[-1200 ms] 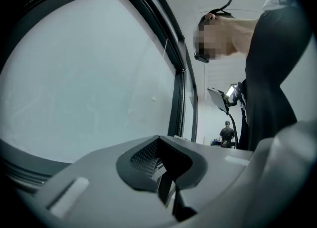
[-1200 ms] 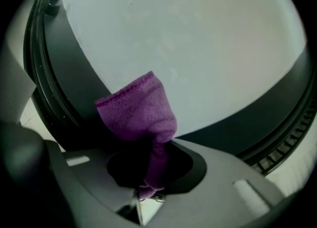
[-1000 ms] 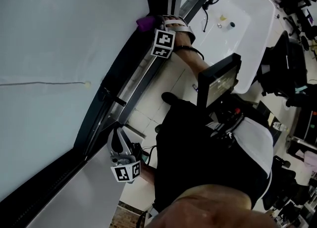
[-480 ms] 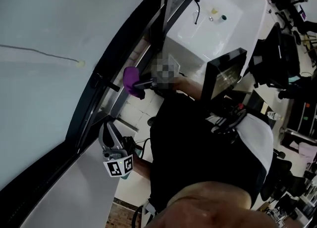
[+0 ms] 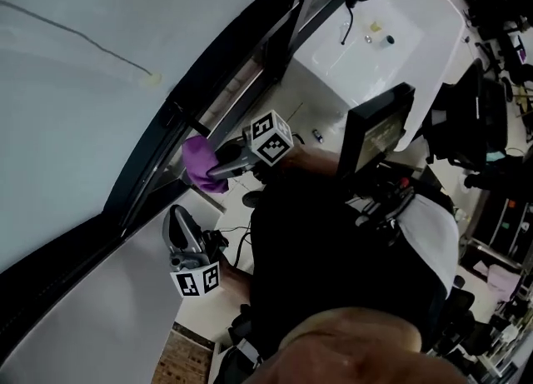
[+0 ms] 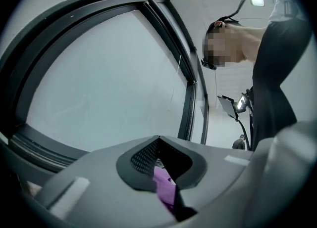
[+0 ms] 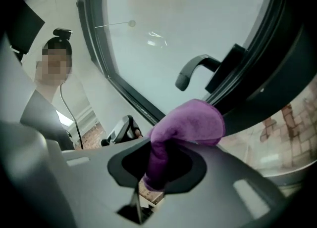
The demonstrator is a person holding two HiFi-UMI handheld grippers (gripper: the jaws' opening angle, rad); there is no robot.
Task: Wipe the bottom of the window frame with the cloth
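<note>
A purple cloth point(image 5: 198, 162) is bunched at the tips of my right gripper point(image 5: 218, 167), which is shut on it. It sits beside the dark bottom rail of the window frame point(image 5: 237, 49), just below the window handle point(image 5: 172, 113). In the right gripper view the cloth point(image 7: 190, 122) sticks out from the closed jaws of the right gripper point(image 7: 164, 148), in front of the frame point(image 7: 277, 73); whether it touches is unclear. My left gripper point(image 5: 181, 236) hangs lower along the frame, shut and empty. In the left gripper view, the cloth point(image 6: 164, 192) shows through the left gripper point(image 6: 158, 140).
A white sink point(image 5: 416, 16) with a black tap stands at the far end of the frame. A dark monitor point(image 5: 375, 128) on an arm is close to the person's body. The window handle point(image 7: 197, 68) juts out from the frame just above the cloth.
My right gripper has drawn the cloth along the frame from the far end near the sink to a spot close above the left gripper. The left gripper has stayed about where it was.
</note>
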